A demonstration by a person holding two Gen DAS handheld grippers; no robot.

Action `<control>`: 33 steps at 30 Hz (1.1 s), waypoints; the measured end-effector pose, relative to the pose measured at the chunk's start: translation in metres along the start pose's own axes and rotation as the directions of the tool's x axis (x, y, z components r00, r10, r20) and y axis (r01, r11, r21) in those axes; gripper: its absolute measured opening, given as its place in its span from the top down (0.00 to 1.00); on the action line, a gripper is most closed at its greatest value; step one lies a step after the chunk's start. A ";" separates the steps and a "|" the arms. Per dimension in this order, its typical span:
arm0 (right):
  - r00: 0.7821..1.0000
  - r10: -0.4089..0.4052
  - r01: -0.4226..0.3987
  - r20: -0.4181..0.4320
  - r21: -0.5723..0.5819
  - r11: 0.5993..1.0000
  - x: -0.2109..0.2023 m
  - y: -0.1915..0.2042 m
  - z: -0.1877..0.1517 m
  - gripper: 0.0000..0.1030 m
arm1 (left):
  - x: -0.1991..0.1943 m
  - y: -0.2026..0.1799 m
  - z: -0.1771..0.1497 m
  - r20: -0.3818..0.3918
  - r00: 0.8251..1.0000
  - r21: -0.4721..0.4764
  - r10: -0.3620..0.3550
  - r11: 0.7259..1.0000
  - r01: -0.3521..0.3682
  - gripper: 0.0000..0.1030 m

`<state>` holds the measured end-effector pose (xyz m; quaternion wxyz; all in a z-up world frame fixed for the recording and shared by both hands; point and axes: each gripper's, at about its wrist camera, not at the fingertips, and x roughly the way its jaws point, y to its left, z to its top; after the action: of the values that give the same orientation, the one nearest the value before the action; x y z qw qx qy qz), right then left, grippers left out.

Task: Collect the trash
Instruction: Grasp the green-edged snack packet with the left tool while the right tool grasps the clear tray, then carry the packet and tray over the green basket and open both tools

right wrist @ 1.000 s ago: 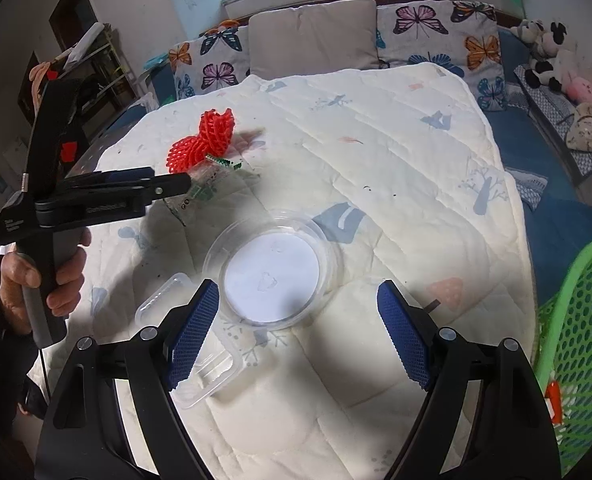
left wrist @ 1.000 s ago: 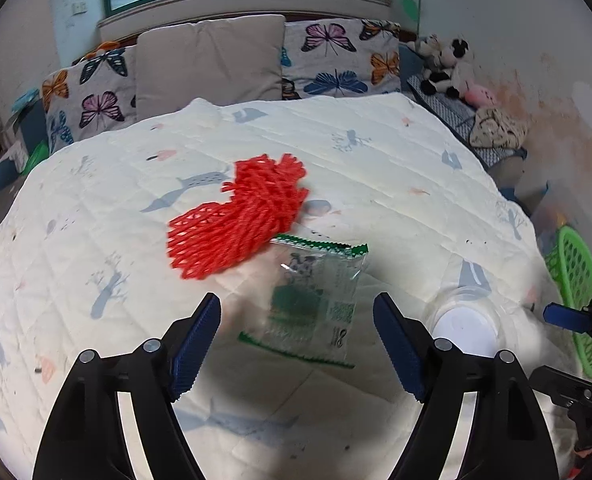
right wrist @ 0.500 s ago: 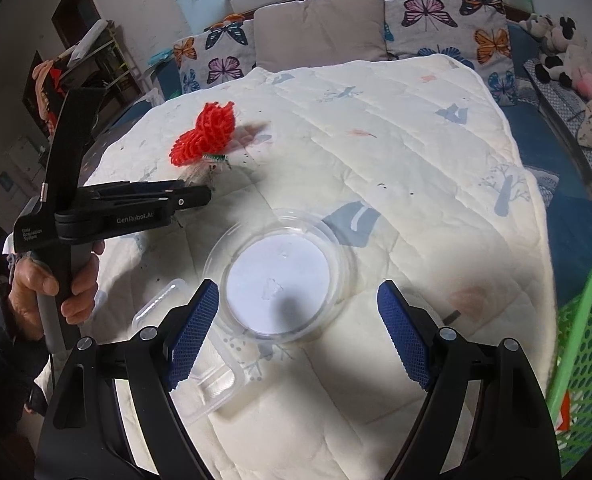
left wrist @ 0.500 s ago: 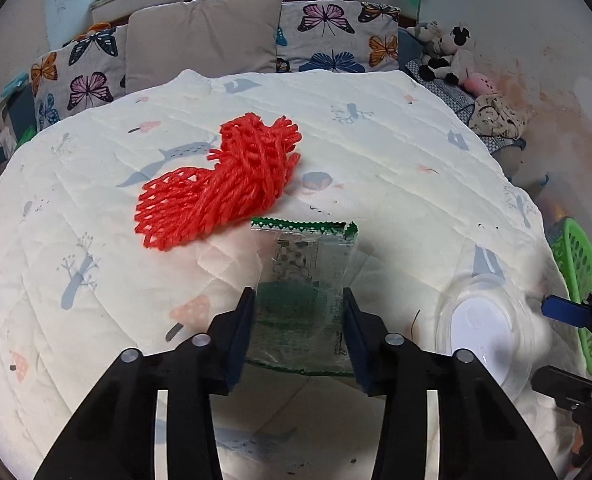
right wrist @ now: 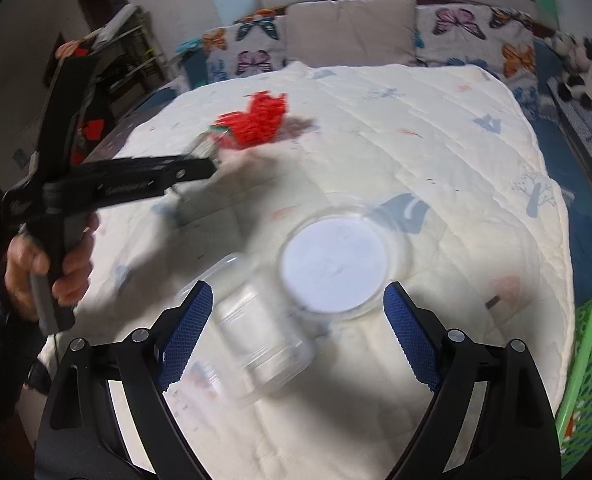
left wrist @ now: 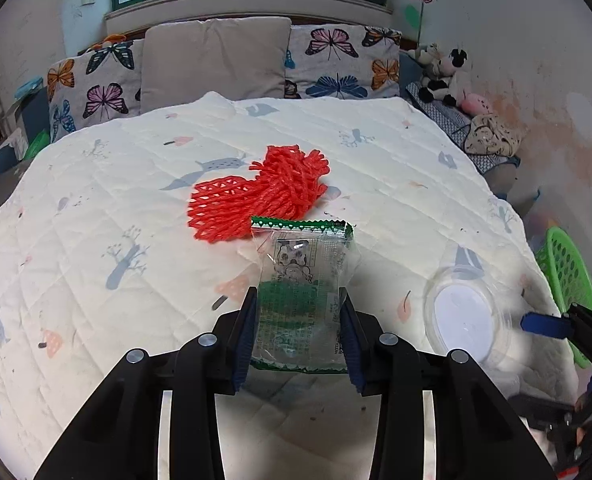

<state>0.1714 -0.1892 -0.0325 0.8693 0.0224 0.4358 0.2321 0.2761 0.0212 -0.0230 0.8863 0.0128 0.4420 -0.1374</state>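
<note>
Left gripper (left wrist: pixel 299 334): nearest item in the left wrist view; blue-padded fingers (left wrist: pixel 244 336) pressed in on both sides of a snack wrapper, which they pinch.
Snack wrapper (left wrist: pixel 301 280): clear plastic with green print and zigzag green edges; its lower half sits between the left fingers, its upper end sticks out forward, over the quilt.
Right gripper (right wrist: pixel 297 338): fingers spread wide, nothing between the pads; hovers above the quilt near the bed's foot.
Rectangular clear container (right wrist: pixel 256 332): lies on the quilt just inside the right gripper's left finger; blurred, detail cannot be told.
Round clear lid (right wrist: pixel 337 266): flat on the quilt, just beyond the rectangular container, touching or overlapping it; seen also at right in the left wrist view (left wrist: pixel 461 318).
Left hand (right wrist: pixel 46 268): wrapped around the black handle of the left gripper, at the left edge of the right wrist view.
Red foam net (left wrist: pixel 262 194): rests on the quilt just past the wrapper's far end.
Quilt (left wrist: pixel 375 168): white, quilted, small printed motifs; covers the bed.
Green basket (left wrist: pixel 565 276): mesh plastic, beside the bed on the right.
Pillows (left wrist: pixel 216 62): one plain beige, flanked by butterfly-print ones, at the headboard.
Plush toys (left wrist: pixel 441 74): far right corner, by the wall.
</note>
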 end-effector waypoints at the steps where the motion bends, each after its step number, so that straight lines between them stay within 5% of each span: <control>1: 1.000 0.011 -0.011 0.001 -0.022 1.000 -0.003 0.005 -0.003 0.16 | -0.003 0.001 -0.002 0.004 1.000 -0.001 0.001 1.000 -0.001 0.64; 16: 0.998 0.021 -0.030 -0.064 -0.134 0.991 0.014 0.029 -0.025 0.17 | -0.026 0.013 -0.020 0.023 1.000 -0.041 -0.011 0.999 0.012 0.64; 33: 0.999 0.010 -0.014 -0.036 -0.122 0.992 0.006 0.036 -0.034 0.39 | -0.044 -0.007 -0.026 0.035 0.999 -0.014 -0.041 0.999 0.041 0.64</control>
<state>0.1345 -0.1607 -0.0491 0.8598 -0.0323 0.4360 0.2639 0.2290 0.0289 -0.0038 0.8910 -0.0053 0.4277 -0.1524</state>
